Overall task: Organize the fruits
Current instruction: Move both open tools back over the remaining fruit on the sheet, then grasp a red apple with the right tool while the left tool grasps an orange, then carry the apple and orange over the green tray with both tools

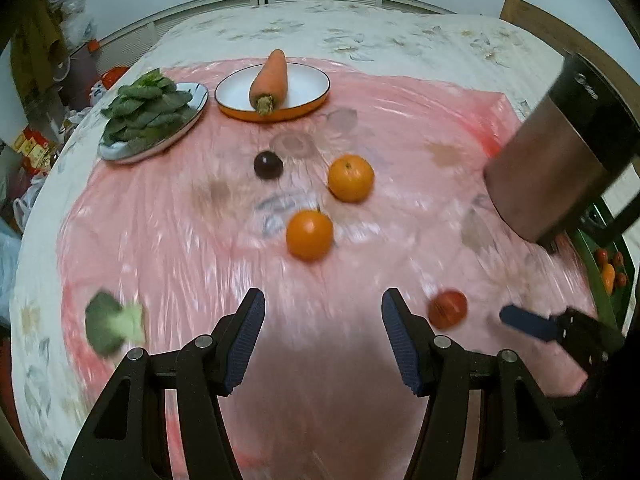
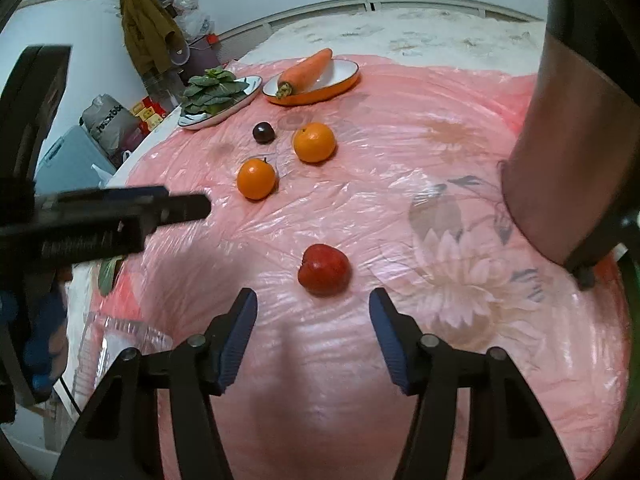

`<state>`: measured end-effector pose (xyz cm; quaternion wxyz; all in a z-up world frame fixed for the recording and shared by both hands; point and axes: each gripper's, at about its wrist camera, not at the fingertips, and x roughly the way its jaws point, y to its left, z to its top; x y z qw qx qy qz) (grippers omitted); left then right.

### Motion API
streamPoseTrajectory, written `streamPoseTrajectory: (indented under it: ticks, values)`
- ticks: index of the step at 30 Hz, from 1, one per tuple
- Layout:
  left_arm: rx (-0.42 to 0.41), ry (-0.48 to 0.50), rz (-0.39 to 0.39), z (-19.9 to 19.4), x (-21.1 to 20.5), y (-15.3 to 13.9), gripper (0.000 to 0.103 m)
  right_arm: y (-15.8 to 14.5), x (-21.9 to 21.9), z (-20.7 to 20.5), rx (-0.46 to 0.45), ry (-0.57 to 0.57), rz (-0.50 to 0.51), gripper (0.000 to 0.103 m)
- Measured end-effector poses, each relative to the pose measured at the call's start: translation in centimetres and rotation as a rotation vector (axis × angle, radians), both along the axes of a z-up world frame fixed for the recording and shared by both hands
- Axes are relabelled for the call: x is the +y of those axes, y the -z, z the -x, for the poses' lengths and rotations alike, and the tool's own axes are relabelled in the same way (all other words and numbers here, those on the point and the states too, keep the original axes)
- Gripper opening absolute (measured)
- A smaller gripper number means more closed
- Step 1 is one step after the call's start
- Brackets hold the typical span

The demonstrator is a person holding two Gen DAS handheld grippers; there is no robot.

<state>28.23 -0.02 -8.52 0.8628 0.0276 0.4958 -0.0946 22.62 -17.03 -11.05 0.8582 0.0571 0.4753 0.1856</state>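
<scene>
Two oranges (image 1: 309, 234) (image 1: 351, 178), a dark plum (image 1: 268, 165) and a red apple (image 1: 447, 308) lie loose on the pink plastic sheet. My left gripper (image 1: 323, 312) is open and empty, short of the near orange. My right gripper (image 2: 313, 312) is open and empty, with the red apple (image 2: 324, 269) just ahead between its fingers. The oranges (image 2: 256, 179) (image 2: 314, 142) and plum (image 2: 263, 132) lie farther off. A right fingertip (image 1: 524, 322) shows at the left view's right edge.
A carrot (image 1: 270, 80) lies in an orange-rimmed dish (image 1: 308, 104). Leafy greens (image 1: 148, 110) fill a plate. A broccoli floret (image 1: 114, 326) lies near left. A tall steel flask (image 1: 560, 152) stands right. A green basket (image 1: 608, 276) holds small fruits.
</scene>
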Motion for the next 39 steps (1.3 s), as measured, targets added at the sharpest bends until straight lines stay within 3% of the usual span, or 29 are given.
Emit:
streamPoseTrajectory:
  ticks: [6, 9, 15, 18, 30, 35, 39]
  values:
    - [0.025, 0.01, -0.021, -3.6, 0.0, 1.9, 0.055, 0.9, -0.1, -1.8, 0.02, 0.048, -0.031, 0.103]
    - [0.032, 0.01, -0.043, -4.8, -0.4, 2.9, 0.055, 1.3, -0.1, -2.6, 0.033, 0.056, -0.039, 0.088]
    - [0.048, 0.019, -0.066, -6.3, -1.0, 4.2, 0.052, 1.9, 0.0, -3.6, 0.05, 0.064, -0.051, 0.087]
    - [0.055, 0.014, -0.065, -6.7, -0.7, 4.5, 0.049, 2.3, 0.3, -3.9, 0.064, 0.061, -0.057, 0.081]
    - [0.082, 0.012, -0.035, -7.7, -0.4, 5.6, 0.04, 3.4, 0.9, -4.3, 0.102, 0.076, -0.06, 0.079]
    - [0.086, 0.021, -0.057, -7.7, -1.0, 6.3, 0.034, 3.6, 0.6, -4.3, 0.107, 0.079, -0.06, 0.056]
    - [0.08, 0.019, -0.052, -7.5, -0.9, 6.1, 0.034, 3.5, 0.5, -4.2, 0.102, 0.07, -0.063, 0.056]
